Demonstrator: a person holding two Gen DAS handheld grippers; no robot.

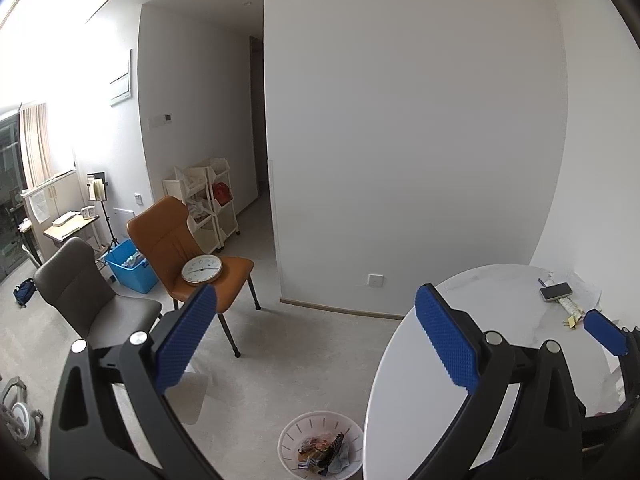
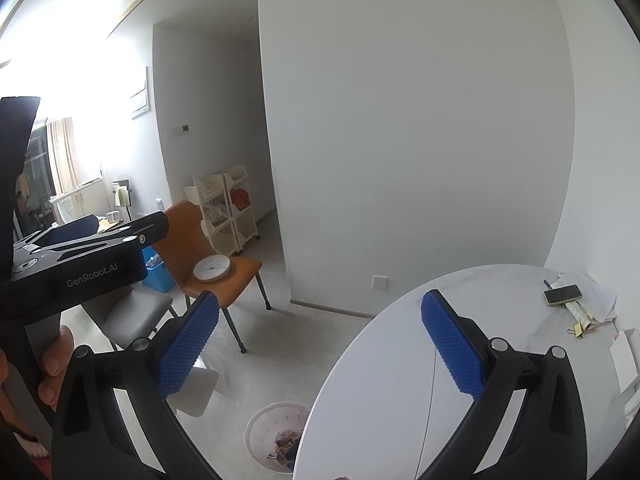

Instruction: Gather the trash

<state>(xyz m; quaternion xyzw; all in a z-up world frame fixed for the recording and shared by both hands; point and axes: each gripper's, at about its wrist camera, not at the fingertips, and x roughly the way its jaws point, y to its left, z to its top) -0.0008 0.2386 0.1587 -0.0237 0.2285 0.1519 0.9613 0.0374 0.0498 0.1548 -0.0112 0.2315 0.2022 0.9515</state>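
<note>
A white slotted trash basket (image 1: pixel 320 446) stands on the floor beside the round white table (image 1: pixel 424 360); it holds crumpled wrappers. It also shows in the right wrist view (image 2: pixel 276 436). My left gripper (image 1: pixel 316 338) is open and empty, held above the floor and the table's left edge. My right gripper (image 2: pixel 320 344) is open and empty, above the table edge (image 2: pixel 400 380). The right gripper's blue pad (image 1: pixel 604 332) shows at the right of the left wrist view. The left gripper's black body (image 2: pixel 80 264) shows at the left of the right wrist view.
On the table's far side lie a phone (image 2: pixel 562 294), papers (image 2: pixel 596 300) and a yellow clip (image 2: pixel 578 330). An orange chair (image 1: pixel 188 256) carries a wall clock (image 1: pixel 201 269). A grey chair (image 1: pixel 92 300), a blue bin (image 1: pixel 130 270) and white shelf carts (image 1: pixel 208 200) stand behind.
</note>
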